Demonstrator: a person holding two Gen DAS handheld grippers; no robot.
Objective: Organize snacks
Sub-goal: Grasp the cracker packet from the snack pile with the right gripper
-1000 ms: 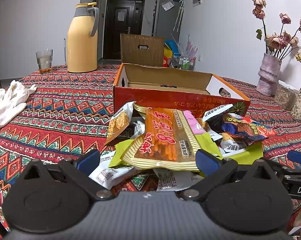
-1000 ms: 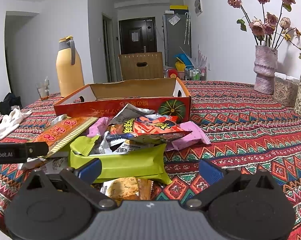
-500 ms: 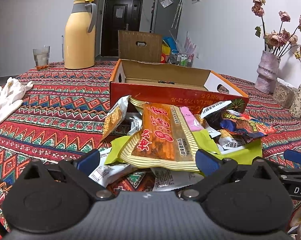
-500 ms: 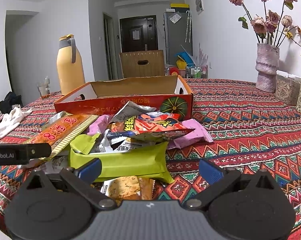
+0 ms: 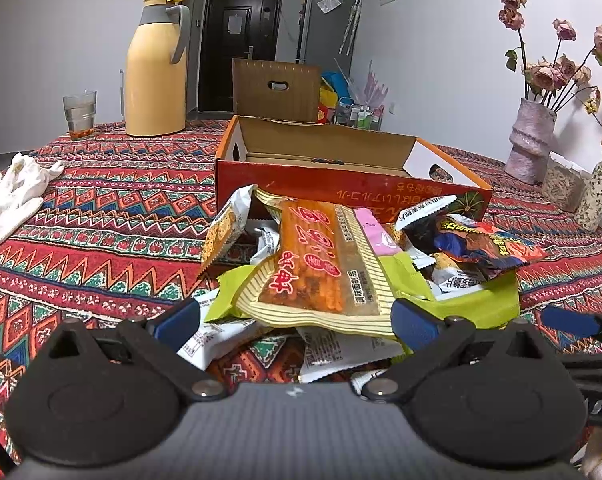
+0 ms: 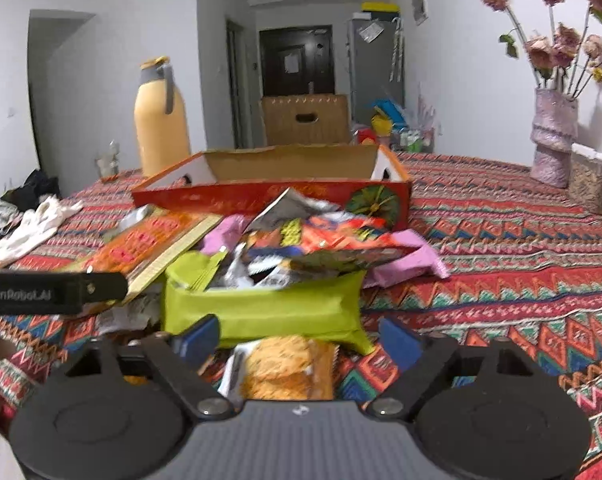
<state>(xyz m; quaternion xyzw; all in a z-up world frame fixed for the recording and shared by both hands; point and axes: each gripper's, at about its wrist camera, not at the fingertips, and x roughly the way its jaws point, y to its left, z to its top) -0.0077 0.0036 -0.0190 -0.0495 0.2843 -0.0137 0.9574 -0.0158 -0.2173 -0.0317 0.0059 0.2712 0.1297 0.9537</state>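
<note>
A heap of snack packets lies on the patterned cloth in front of an open red cardboard box [image 5: 353, 188] [image 6: 269, 196]. On top are an orange striped packet [image 5: 313, 264], a lime-green packet [image 6: 261, 312] and a dark colourful packet [image 5: 481, 244]. My left gripper [image 5: 297, 322] stands open at the near edge of the orange packet, which reaches in between its blue fingertips. My right gripper [image 6: 299, 337] is closing, its jaws still apart. A cracker packet [image 6: 285, 368] lies between them, just under the green packet. A blue pad of the right gripper [image 5: 565, 320] shows in the left wrist view.
A yellow thermos jug [image 5: 157, 72] and a glass [image 5: 80, 114] stand at the back left, with white gloves [image 5: 13, 192] on the left. A vase of dried roses [image 5: 531, 144] and jars stand at the right. A brown carton [image 5: 277, 88] sits behind the table.
The right gripper's jaws have narrowed, and its view has shifted a little toward the cracker and green packets. The left gripper and the heap look unchanged.
</note>
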